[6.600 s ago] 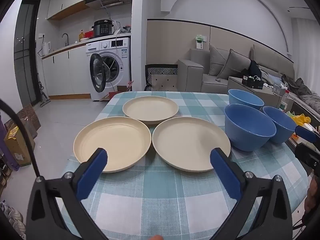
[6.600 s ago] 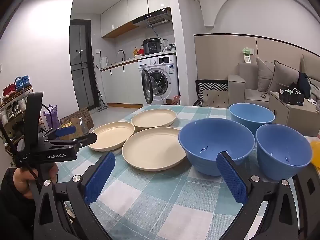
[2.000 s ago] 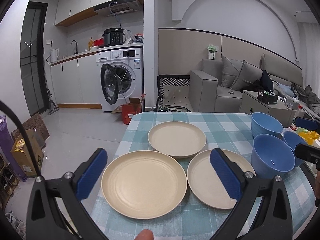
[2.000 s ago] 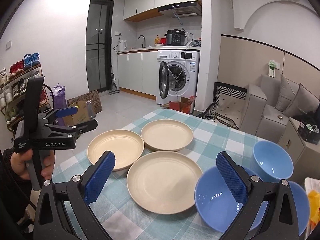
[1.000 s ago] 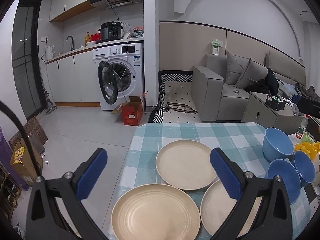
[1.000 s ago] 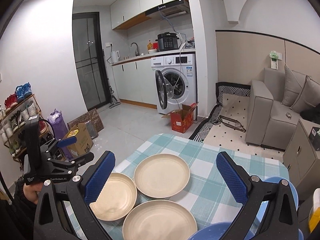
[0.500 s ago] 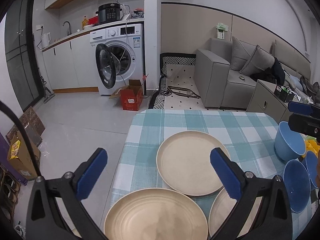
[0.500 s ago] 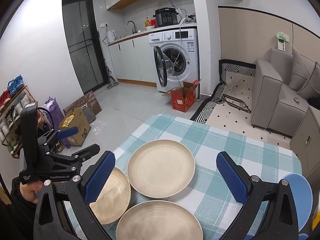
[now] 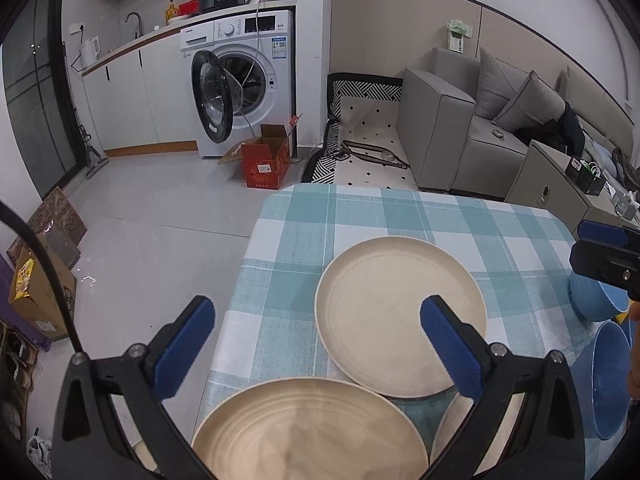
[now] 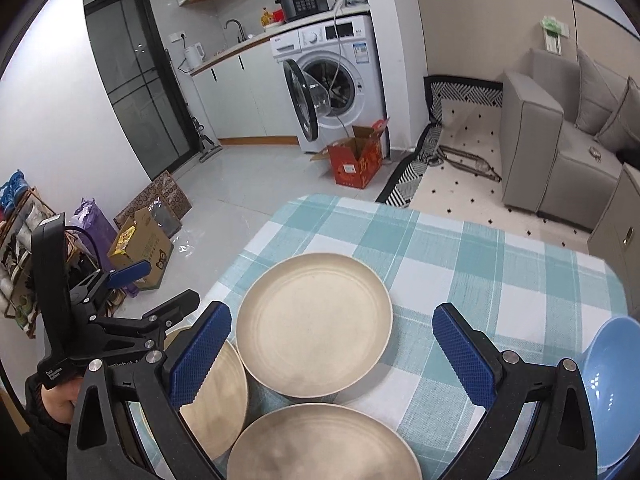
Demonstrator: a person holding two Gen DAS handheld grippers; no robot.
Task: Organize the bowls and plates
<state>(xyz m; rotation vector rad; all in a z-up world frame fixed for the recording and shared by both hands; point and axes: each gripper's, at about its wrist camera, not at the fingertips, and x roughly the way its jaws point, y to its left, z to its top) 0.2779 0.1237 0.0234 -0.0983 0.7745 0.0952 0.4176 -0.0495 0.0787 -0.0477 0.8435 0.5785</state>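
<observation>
Far plate (image 9: 400,312): round, cream, shallow with a raised rim; lies flat and empty on the checked surface, at 12 o'clock of the group.
Left plate (image 9: 308,432): same cream colour and shape, flat, empty, at 7 o'clock of the far plate, rims close together.
Right plate (image 10: 320,444): cream, flat, empty, at 5 o'clock of the far plate; only partly seen.
Bowls: three light blue, deep, upright and empty, clustered at 3 o'clock of the plates; one (image 9: 590,300) further back, one (image 9: 604,376) nearer, the third mostly hidden.
</observation>
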